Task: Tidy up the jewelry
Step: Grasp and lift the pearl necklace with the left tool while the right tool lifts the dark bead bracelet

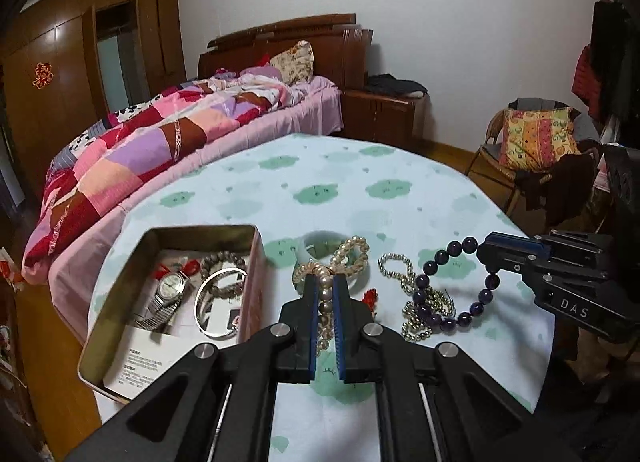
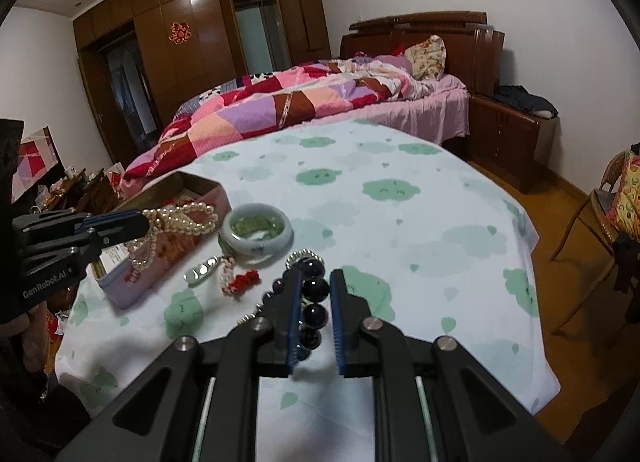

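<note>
My left gripper (image 1: 325, 282) is shut on a pearl necklace (image 1: 352, 252) and holds it above the table, just right of the open tin box (image 1: 120, 294); the necklace also shows in the right wrist view (image 2: 180, 221). The box holds a silver watch (image 1: 166, 294), a silver bangle (image 1: 218, 302) and a bead bracelet. My right gripper (image 2: 316, 278) is shut on a dark purple bead bracelet (image 2: 314, 290), which hangs from it in the left wrist view (image 1: 456, 282). A jade bangle (image 2: 256, 232) lies on the table behind the pearls.
A gold bead chain (image 1: 404, 278), a small jade pendant (image 2: 200, 272) and a red bead piece (image 2: 246, 280) lie on the cloud-print tablecloth (image 2: 400, 221). A bed (image 1: 160, 149) stands behind the table and a chair (image 1: 532, 141) to the right.
</note>
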Tool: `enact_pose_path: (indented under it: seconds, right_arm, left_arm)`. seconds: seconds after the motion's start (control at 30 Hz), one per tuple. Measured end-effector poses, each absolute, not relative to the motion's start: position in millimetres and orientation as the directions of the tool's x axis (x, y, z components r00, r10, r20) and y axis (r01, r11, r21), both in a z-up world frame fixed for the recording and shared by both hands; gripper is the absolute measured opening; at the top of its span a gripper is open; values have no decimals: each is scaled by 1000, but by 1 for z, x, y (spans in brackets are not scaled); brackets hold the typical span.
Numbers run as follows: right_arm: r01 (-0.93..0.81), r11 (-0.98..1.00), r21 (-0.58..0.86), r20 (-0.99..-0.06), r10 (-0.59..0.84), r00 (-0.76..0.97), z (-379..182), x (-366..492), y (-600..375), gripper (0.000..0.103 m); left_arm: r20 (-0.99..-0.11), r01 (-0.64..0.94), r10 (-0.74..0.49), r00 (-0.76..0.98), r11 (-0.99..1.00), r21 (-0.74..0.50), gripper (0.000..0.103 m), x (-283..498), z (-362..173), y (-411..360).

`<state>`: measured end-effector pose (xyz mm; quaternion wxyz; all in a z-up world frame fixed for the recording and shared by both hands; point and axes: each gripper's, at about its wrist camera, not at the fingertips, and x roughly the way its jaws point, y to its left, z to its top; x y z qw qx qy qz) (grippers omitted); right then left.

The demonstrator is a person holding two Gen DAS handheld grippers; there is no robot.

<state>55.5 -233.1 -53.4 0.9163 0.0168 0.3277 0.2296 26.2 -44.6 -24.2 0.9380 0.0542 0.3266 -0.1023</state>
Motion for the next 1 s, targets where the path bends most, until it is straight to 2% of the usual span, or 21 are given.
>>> enact_pose_path:
  seconds: [0.6, 1.0]
  right_arm:
    - [-452, 880, 148, -551, 452, 701, -25, 49, -214, 16]
    - [-487, 863, 133, -535, 476, 698, -11, 51, -198, 16]
  left_arm:
    - [-566, 196, -143, 812, 980, 34, 5, 14, -2, -24]
    - [-563, 170, -124, 817, 985, 29, 5, 12, 1, -10]
